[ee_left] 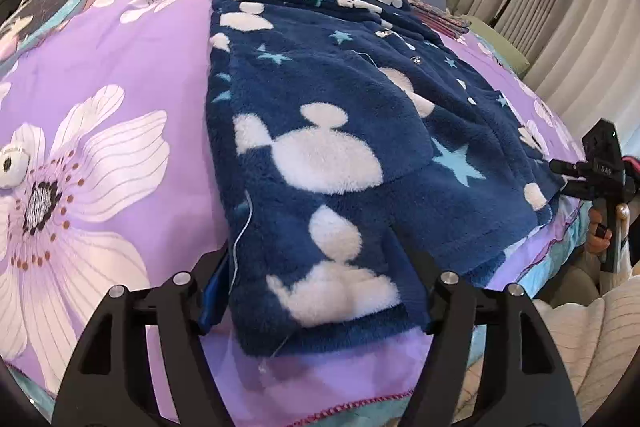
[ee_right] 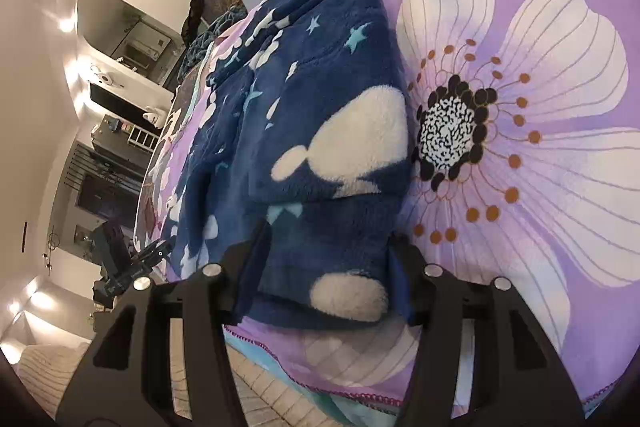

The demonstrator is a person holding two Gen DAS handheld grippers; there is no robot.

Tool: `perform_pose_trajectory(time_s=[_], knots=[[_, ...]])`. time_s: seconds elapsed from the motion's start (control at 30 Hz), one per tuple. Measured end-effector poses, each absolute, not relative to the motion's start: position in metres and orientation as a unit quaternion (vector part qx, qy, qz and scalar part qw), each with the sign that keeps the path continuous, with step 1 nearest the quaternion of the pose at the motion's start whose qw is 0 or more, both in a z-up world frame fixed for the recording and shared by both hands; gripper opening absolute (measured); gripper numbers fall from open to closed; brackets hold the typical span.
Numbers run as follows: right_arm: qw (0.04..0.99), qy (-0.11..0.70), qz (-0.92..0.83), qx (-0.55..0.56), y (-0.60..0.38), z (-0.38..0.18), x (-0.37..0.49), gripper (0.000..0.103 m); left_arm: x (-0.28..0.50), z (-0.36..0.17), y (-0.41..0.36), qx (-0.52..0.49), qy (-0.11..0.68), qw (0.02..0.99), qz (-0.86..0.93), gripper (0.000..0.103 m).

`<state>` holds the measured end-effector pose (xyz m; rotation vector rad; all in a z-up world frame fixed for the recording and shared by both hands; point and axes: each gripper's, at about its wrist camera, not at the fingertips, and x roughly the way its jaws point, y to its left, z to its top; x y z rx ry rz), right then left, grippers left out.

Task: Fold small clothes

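Lying folded, fluffy navy fleece garment (ee_left: 340, 163) on smooth quilt (ee_left: 120, 67).

Navy fleece garment (ee_left: 332, 131), white blobs, teal stars; lilac floral bedsheet (ee_left: 120, 67).

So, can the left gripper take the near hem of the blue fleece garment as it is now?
Probably yes. The left gripper already has its open fingers on either side of the blue fleece garment at the near hem, and nothing lies between them except the fabric.
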<state>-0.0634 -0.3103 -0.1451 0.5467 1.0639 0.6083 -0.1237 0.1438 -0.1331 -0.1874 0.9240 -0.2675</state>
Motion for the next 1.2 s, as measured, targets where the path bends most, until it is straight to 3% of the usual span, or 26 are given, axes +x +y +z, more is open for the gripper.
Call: perform_pose_trajectory(time_s=[0.2, 0.27, 0.33, 0.4, 0.6, 0.83, 1.0, 1.07, 1.2], knots=[[0.767, 0.483, 0.305, 0.293, -0.319, -0.157, -0.054, 0.053, -0.118, -0.139, 0.148, -0.104, 0.425, 0.884, -0.162, 0.071], [0.770, 0.481, 0.311, 0.280, -0.313, -0.155, -0.051, 0.045, -0.115, -0.140, 0.153, -0.134, 0.413, 0.884, -0.174, 0.068], [0.774, 0.482, 0.308, 0.273, -0.307, -0.155, -0.048, 0.025, -0.112, -0.138, 0.157, -0.156, 0.412, 0.879, -0.181, 0.024], [0.768, 0.482, 0.305, 0.292, -0.310, -0.156, -0.047, 0.016, -0.112, -0.133, 0.156, -0.164, 0.406, 0.881, -0.181, 0.020], [0.775, 0.425, 0.342, 0.320, -0.313, -0.110, -0.044, 0.011, -0.115, -0.059, 0.128, -0.076, 0.317, 0.927, -0.186, 0.015], [0.842, 0.262, 0.377, 0.283, -0.318, 0.008, -0.096, 0.010, -0.150, 0.040, 0.124, -0.038, 0.191, 0.963, -0.188, 0.012], [0.890, 0.151, 0.360, 0.236, -0.347, 0.062, -0.175, 0.011, -0.207, 0.077, 0.135, -0.031, 0.121, 0.974, -0.191, 0.013], [0.907, 0.146, 0.328, 0.218, -0.350, 0.064, -0.182, 0.012, -0.207, 0.074, 0.136, -0.040, 0.127, 0.970, -0.202, 0.013], [0.889, 0.232, 0.299, 0.257, -0.346, 0.029, -0.129, 0.012, -0.157, 0.044, 0.133, -0.048, 0.196, 0.960, -0.194, 0.013]])
